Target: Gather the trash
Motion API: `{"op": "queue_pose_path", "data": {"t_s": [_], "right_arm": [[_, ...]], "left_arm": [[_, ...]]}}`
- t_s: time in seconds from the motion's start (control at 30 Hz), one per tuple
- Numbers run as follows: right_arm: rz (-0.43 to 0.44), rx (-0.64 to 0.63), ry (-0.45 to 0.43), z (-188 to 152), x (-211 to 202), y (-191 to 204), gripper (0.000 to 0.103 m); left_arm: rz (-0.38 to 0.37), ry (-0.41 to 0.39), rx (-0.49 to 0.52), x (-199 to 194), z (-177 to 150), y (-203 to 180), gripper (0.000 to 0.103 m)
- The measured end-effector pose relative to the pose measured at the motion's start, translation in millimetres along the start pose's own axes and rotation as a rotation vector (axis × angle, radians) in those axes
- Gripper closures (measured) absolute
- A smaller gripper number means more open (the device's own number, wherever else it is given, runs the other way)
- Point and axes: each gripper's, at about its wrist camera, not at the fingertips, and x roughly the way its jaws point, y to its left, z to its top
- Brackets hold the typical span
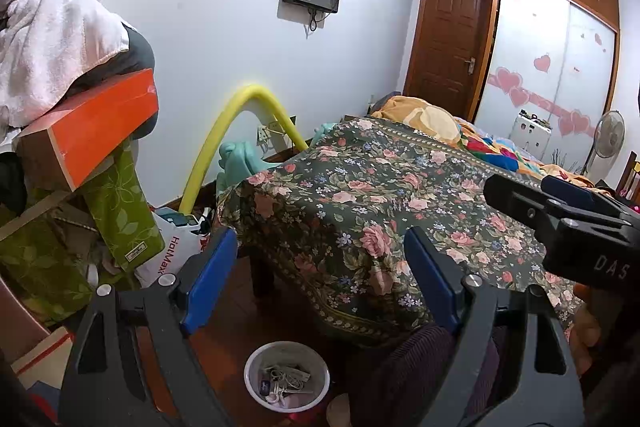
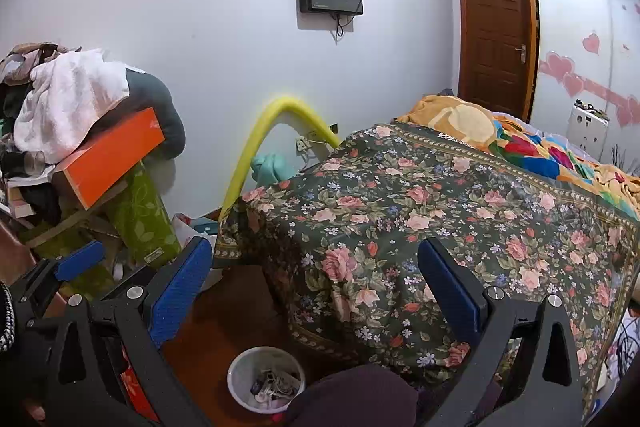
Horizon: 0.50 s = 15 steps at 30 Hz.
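A small white waste bin (image 1: 286, 375) stands on the wooden floor below me, holding wrappers and bits of trash; it also shows in the right wrist view (image 2: 265, 379). My left gripper (image 1: 320, 279) is open and empty, held above the bin in front of a table draped in a dark floral cloth (image 1: 380, 211). My right gripper (image 2: 316, 291) is open and empty, also above the bin. The right gripper shows at the right edge of the left wrist view (image 1: 568, 215), and the left gripper at the left edge of the right wrist view (image 2: 76, 267).
A cluttered pile at the left has an orange box (image 1: 92, 131), a white towel (image 1: 52, 43) and green bags (image 1: 124, 211). A yellow foam tube (image 1: 240, 131) arches against the wall. A bed with a colourful blanket (image 1: 480, 143) lies behind the table. A dark knee (image 2: 356, 395) sits beside the bin.
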Motion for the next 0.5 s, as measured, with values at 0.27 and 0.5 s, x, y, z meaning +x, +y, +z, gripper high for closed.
{"op": "queue_pose_path", "data": {"t_s": [0.27, 0.5], "right_arm": [[-0.001, 0.000, -0.007, 0.1, -0.5, 0.9, 0.001], [-0.001, -0.001, -0.006, -0.1, -0.4, 0.3, 0.001]], "left_arm": [[-0.002, 0.000, 0.004, 0.1, 0.7, 0.2, 0.018], [-0.001, 0.001, 0.004, 0.2, 0.7, 0.2, 0.018]]}}
